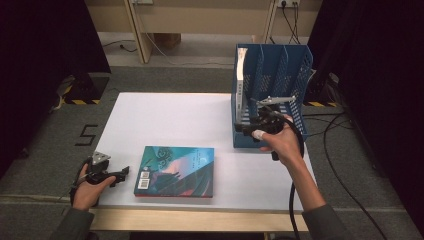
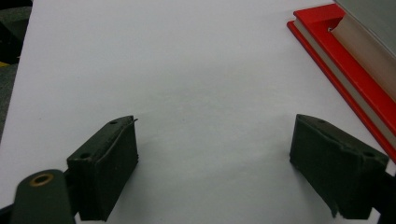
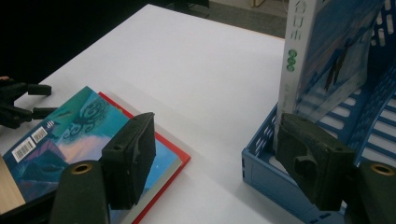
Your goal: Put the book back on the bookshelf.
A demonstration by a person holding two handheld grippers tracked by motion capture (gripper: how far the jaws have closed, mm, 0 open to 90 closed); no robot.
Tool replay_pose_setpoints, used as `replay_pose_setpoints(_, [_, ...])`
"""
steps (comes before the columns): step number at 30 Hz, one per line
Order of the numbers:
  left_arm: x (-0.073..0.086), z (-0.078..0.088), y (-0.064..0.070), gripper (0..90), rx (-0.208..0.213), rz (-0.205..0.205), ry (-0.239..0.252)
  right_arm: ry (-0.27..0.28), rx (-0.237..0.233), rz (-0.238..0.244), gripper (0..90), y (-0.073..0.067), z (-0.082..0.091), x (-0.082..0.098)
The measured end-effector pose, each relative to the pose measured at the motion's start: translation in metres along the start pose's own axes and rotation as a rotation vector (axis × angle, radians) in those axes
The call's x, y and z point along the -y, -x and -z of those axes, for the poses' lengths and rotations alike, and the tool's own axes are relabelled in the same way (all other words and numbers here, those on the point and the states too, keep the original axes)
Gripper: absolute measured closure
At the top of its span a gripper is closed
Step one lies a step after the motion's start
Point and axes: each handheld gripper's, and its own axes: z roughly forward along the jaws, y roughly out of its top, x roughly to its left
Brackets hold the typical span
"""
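table (image 1: 165, 120): plain white top, pale wood near edge
flat book (image 1: 175, 171): teal and blue cover with dark swirls, pink-orange patch, white barcode label, red board edge
file rack (image 1: 295, 65): blue plastic, slotted walls
upright book (image 3: 322, 60): white spine with green dots, pale blue cover with dark figures
floor (image 1: 45, 150): grey carpet, black "5", yellow-black striped tape
jaws: black

You are working in a lab-style recording room, not a home. Black curtains (image 1: 45, 45) close in both sides, and grey carpet (image 1: 165, 80) covers the floor. Yellow-and-black hazard tape (image 1: 79, 101) marks stand feet, and a taped number (image 1: 86, 135) sits on the carpet. Cables (image 1: 345, 145) trail toward a wall socket (image 1: 287, 3). Your plain white surface (image 1: 170, 120) stands in the middle.
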Motion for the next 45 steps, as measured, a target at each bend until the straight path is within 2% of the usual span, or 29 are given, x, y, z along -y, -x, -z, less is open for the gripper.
replay_pose_setpoints(4, [0.0, 0.0, 0.0, 14.1, 0.0, 0.0, 0.0, 0.021, -0.021, -0.003, 28.6, -0.002, -0.002, 0.012])
replay_pose_setpoints(7, [0.0, 0.0, 0.0, 14.1, 0.0, 0.0, 0.0, 0.03, -0.018, -0.003, 28.3, -0.005, -0.003, 0.021])
replay_pose_setpoints(12, [0.0, 0.0, 0.0, 14.1, 0.0, -0.001, -0.002, 0.062, -0.058, -0.015, 27.6, -0.009, -0.005, 0.037])
replay_pose_setpoints(16, [0.0, 0.0, 0.0, 14.1, 0.0, -0.001, -0.003, 0.064, -0.054, -0.003, 27.6, -0.015, -0.011, 0.049])
replay_pose_setpoints(18, [0.0, 0.0, 0.0, 14.1, 0.0, -0.001, -0.003, 0.068, -0.071, -0.007, 27.6, -0.017, -0.013, 0.054])
replay_pose_setpoints(33, [0.0, 0.0, 0.0, 14.2, 0.005, 0.005, 0.0, 0.037, -0.098, -0.038, 27.5, -0.023, -0.023, 0.081])
replay_pose_setpoints(38, [0.0, 0.0, 0.0, 14.2, 0.005, 0.005, 0.001, 0.018, -0.129, -0.058, 26.8, -0.024, -0.028, 0.092])
replay_pose_setpoints(40, [0.0, 0.0, 0.0, 14.2, 0.004, 0.002, -0.002, 0.016, -0.127, -0.067, 26.1, -0.024, -0.029, 0.096])
replay_pose_setpoints(45, [0.0, 0.0, 0.0, 14.3, 0.004, 0.004, 0.001, 0.0, -0.135, -0.067, 25.9, -0.028, -0.034, 0.103])
